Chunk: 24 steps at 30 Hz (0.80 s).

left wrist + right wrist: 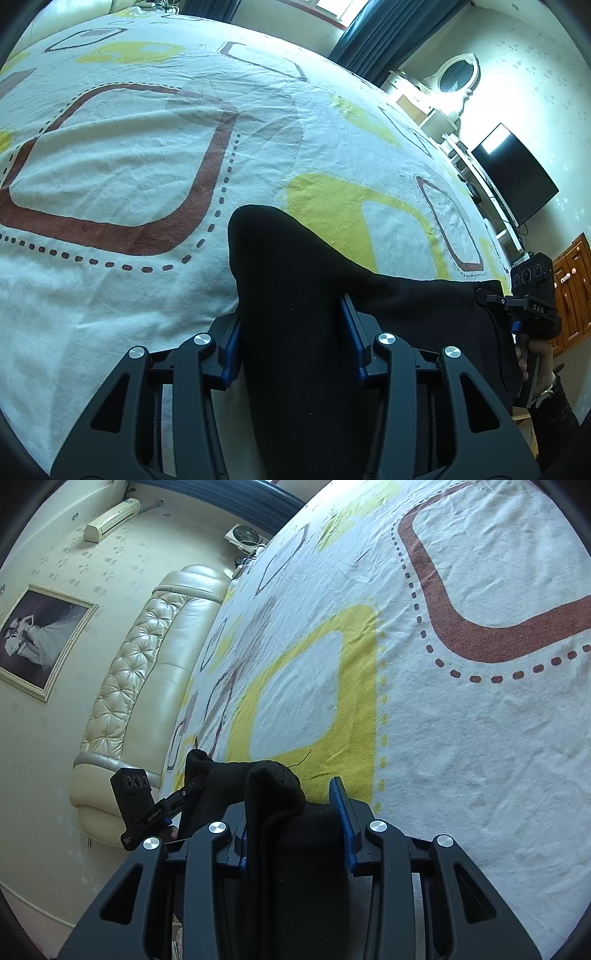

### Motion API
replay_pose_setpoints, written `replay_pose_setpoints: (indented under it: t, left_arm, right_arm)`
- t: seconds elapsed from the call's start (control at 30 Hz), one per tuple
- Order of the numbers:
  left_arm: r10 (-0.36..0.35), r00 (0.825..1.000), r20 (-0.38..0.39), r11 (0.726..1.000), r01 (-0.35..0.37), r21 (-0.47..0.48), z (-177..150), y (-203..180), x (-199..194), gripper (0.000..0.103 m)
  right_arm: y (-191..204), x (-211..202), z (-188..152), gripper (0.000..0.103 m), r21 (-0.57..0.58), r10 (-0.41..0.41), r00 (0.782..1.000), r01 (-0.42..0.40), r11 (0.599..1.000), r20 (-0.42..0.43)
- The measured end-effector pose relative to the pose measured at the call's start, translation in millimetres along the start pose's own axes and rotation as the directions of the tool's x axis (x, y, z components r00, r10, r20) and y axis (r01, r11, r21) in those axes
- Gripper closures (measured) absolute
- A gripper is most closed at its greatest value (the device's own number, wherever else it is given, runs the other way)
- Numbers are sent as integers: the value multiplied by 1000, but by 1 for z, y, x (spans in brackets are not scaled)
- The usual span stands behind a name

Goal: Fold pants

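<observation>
The black pants (295,280) hang bunched between the blue pads of my left gripper (291,339), which is shut on them above the patterned bed sheet (122,155). The cloth runs right to my right gripper (517,325), seen at the right edge. In the right wrist view my right gripper (295,823) is shut on a thick fold of the black pants (280,790), held over the sheet (461,738). My left gripper (166,812) shows at the lower left, gripping the same cloth. The rest of the pants is hidden below the grippers.
The bed has a white sheet with yellow and brown shapes. A cream padded headboard (147,672) lines one side. A dark TV (517,177), a white dresser with mirror (454,81) and wooden cabinets (572,288) stand beyond the other side.
</observation>
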<state>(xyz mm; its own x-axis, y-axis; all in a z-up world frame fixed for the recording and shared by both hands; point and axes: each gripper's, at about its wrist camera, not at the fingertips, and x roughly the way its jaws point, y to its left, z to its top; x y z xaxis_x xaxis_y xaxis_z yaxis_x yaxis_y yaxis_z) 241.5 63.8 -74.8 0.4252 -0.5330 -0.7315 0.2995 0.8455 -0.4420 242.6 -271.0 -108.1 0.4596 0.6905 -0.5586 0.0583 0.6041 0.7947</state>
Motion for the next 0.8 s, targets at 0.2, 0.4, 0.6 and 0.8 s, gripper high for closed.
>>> replay_pose_setpoints:
  t: [0.2, 0.4, 0.6, 0.8]
  left_arm:
    - [18, 1000, 0, 1000, -18, 10, 4, -5, 2, 59]
    - [26, 1000, 2, 1000, -26, -1, 8, -5, 2, 60]
    - [35, 999, 7, 999, -34, -7, 14, -5, 6, 60]
    - [39, 999, 9, 999, -38, -14, 22, -5, 11, 60]
  right_arm:
    - [6, -3, 2, 68, -5, 7, 1000, -7, 1000, 20]
    - [5, -6, 4, 68, -5, 13, 999, -13, 1000, 38]
    - [3, -5, 10, 68, -5, 9, 999, -9, 1000, 45]
    - [-2, -4, 16, 68, 7, 8, 998, -8, 1000, 55]
